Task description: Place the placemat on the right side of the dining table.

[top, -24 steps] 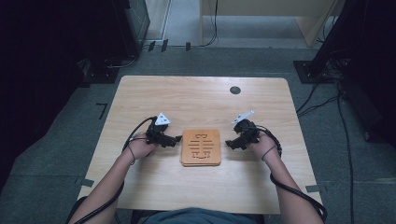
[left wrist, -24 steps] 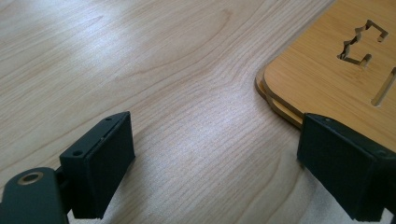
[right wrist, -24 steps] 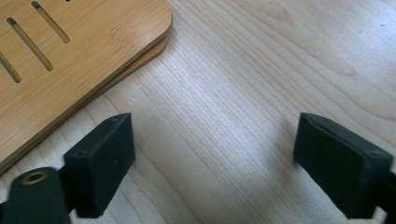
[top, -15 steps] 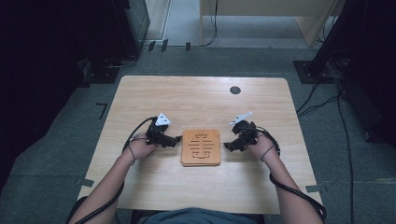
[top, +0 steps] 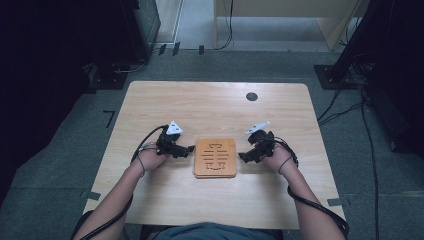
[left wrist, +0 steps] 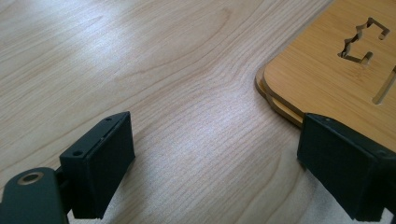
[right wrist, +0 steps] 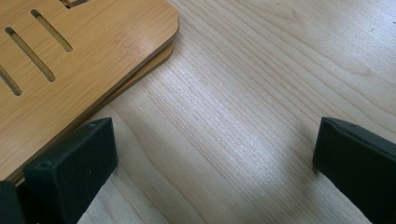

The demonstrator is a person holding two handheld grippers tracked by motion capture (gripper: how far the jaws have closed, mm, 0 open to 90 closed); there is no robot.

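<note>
I have both tongs, left [top: 189, 149] and right [top: 241, 156], wide and empty beside the stacked wooden boards [top: 215, 158] lying mid-desk [top: 200, 107], so nothing is gripped yet and the lifting remains.

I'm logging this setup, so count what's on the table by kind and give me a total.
Wooden slotted boards, stacked: 2
Black two-jaw grippers, the left gripper and the right gripper, both open: 2
Round dark spot on the table: 1
Total: 5
</note>
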